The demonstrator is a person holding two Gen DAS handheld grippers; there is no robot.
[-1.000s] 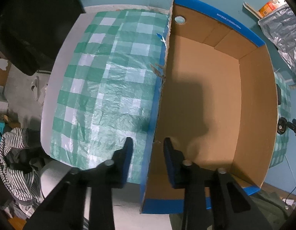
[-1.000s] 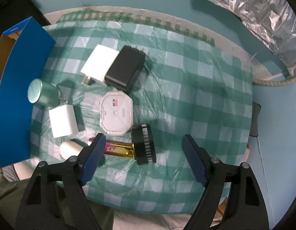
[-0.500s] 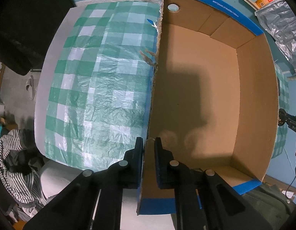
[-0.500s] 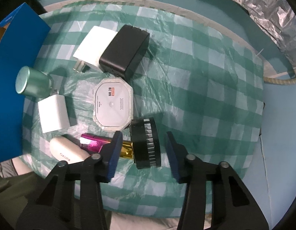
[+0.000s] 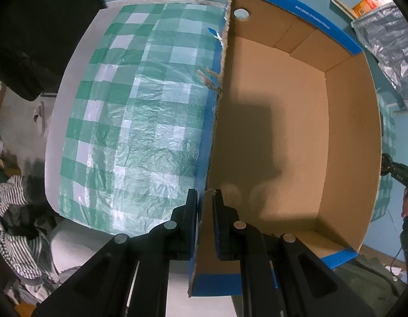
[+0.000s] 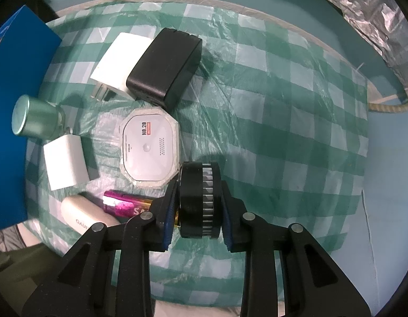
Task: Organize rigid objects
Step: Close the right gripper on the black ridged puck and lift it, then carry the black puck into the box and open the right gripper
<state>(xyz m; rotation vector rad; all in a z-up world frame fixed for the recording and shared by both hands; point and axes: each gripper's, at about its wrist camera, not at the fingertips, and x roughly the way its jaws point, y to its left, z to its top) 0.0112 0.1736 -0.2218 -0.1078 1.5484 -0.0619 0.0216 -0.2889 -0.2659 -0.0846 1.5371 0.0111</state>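
Right gripper [image 6: 198, 206] points straight down, jaws closing on a black cylindrical cap with a ribbed silver band [image 6: 200, 198]; both blue pads touch its flat faces. The cap stands on edge on the green-and-white checked surface [image 6: 283, 137], at 6 o'clock in the right wrist view. Touching it at 9 o'clock: a magenta-and-gold battery [image 6: 124, 206], lettering cut off. Beside that, a cream capsule-shaped case [image 6: 85, 215], print partly legible, "...inyo". At 12 o'clock of the cap: an octagonal white device marked "NO.28" [image 6: 149, 149]. Further out: black power adapter [image 6: 164, 66], two white chargers [image 6: 119, 63] [image 6: 65, 162], green metallic cylinder [image 6: 34, 119]. Left gripper [image 5: 205, 222] is narrow, clamped on the side wall of a blue-edged cardboard box [image 5: 283, 145]; the box interior is bare. Rim print too small to read.
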